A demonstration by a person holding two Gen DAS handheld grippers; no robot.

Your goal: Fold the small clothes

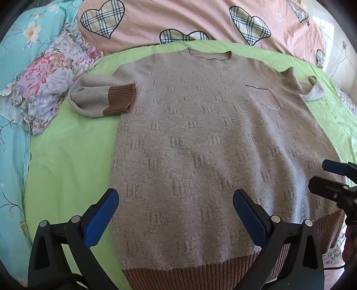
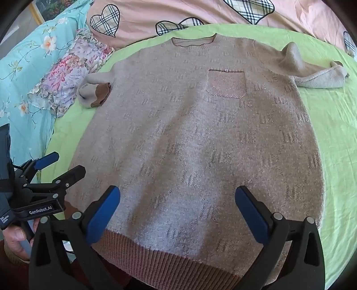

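Note:
A beige knit sweater with a brown ribbed hem lies flat, front up, on a green sheet; it also shows in the right wrist view. Its left sleeve is folded in with the brown cuff showing. Its right sleeve lies bunched at the far right. A chest pocket faces up. My left gripper is open, hovering above the hem at the sweater's left side. My right gripper is open, hovering above the hem. Neither holds anything.
A pink quilt with plaid hearts lies behind the sweater. A floral pillow and turquoise floral bedding lie to the left. The right gripper shows at the right edge in the left wrist view; the left gripper at the left in the right wrist view.

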